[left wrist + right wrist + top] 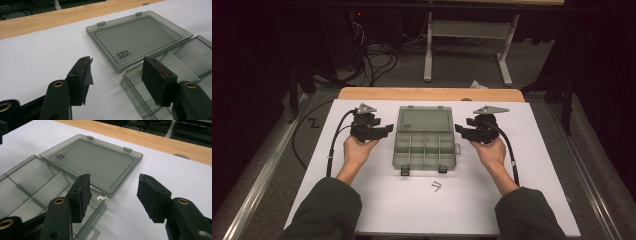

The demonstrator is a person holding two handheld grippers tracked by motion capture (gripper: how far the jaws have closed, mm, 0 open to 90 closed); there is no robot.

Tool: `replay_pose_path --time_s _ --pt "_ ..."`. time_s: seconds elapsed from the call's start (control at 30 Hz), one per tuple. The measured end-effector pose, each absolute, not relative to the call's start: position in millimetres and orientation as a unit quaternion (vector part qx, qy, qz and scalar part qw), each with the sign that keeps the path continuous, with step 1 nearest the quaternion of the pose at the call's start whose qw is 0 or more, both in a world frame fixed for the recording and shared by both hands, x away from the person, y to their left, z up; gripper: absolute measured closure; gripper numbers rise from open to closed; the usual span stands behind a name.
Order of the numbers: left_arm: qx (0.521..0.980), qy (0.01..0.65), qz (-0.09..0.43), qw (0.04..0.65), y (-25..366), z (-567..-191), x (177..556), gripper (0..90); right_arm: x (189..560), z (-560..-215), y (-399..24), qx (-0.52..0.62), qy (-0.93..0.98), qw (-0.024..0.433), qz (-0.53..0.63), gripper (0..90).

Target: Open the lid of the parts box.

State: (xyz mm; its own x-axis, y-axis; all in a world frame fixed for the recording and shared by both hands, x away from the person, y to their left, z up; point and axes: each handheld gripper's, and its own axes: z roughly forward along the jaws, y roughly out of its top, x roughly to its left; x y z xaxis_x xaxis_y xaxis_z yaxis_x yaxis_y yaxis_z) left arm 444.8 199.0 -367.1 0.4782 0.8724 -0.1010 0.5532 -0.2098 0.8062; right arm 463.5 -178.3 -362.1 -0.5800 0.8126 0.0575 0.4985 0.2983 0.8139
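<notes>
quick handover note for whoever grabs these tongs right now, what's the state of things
Left tongs: open, nothing between the jaws, beside the box's left edge.
Right tongs: open, empty, beside its right edge.
Compartment box: mid-table on the white sheet, lid swung fully open and lying flat behind the tray; the compartments look empty.
Small metal pieces: loose on the sheet in front of the box.
Done: box opened.
Left, probably: putting the pieces into a compartment and closing the lid.

Glossy translucent plastic organizer box (424, 142)

Opened box (424, 142) lies between both tongs.
</notes>
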Motion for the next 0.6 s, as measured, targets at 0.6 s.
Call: replay_pose_path --time_s 0.6 --pt "0.763 0.436 0.201 0.434 201 -352 412 37.4 432 -348 -199 0.393 0.783 0.199 0.44 42.8"
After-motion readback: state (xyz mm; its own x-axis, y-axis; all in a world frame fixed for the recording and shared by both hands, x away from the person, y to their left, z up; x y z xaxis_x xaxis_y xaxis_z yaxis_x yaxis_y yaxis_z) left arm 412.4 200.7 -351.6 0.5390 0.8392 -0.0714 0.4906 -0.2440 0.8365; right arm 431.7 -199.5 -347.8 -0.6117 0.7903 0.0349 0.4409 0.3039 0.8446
